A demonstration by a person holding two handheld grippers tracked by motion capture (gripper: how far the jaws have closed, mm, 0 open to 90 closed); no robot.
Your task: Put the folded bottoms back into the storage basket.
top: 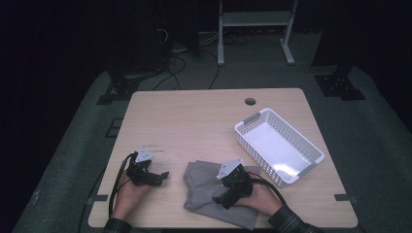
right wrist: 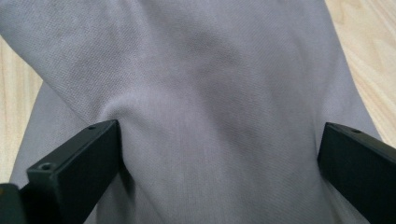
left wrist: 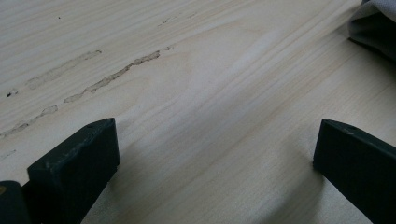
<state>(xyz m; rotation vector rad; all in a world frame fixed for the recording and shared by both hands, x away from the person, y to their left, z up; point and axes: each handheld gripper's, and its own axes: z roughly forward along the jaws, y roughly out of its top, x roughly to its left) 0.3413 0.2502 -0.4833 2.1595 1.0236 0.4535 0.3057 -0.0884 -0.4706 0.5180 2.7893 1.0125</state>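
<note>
A crumpled grey cloth (top: 214, 191) lies near the front edge of the wooden tabletop (top: 194, 121), a little right of the middle. The right tool (top: 222, 200) is down on the cloth, its jaws spread wide with the fabric bunched between them; the left jaw presses into a fold, but nothing is pinched. In the right gripper view the cloth (right wrist: 210, 93) spreads between the jaws, with bare wood at the edges. The left tool (top: 164, 177) rests low over the bare tabletop just to the left of the cloth, apart from it, jaws also wide open and holding nothing. A corner of the cloth (left wrist: 373, 23) peeks in at the upper right of the left gripper view. A white basket (top: 279, 145) sits to the right, empty.
</note>
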